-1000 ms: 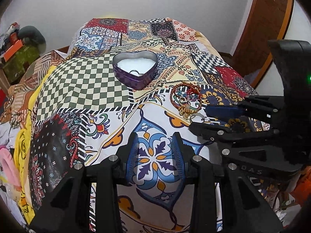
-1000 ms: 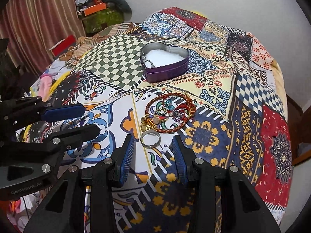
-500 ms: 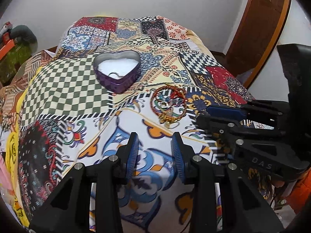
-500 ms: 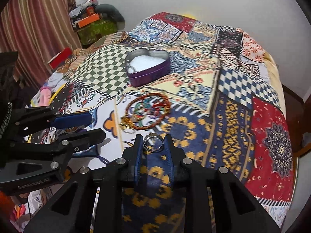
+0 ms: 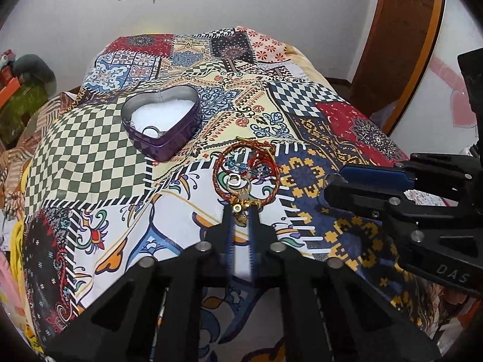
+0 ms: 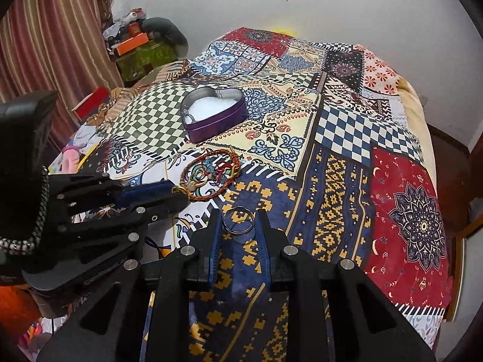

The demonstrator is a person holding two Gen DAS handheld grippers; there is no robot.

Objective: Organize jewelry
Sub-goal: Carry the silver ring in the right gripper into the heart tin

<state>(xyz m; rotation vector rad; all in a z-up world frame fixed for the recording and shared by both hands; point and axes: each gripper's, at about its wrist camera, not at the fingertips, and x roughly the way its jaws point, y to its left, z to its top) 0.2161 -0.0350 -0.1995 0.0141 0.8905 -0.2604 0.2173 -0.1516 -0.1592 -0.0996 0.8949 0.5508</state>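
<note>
Newly gripped: ring (image 6: 237, 220), gold charm (image 5: 240, 210)

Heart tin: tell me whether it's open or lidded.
Open. The heart tin has no lid on; its white lining and a ring inside are visible from above.

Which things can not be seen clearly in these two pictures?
- Gold piece pinched by the left gripper: the fingers hide it; its kind is unclear.
- Small ring in the purple heart-shaped tin: left view, too small; right view, tin wall hides it.
- Tangled beads inside the red braided bracelet: too small.
</note>
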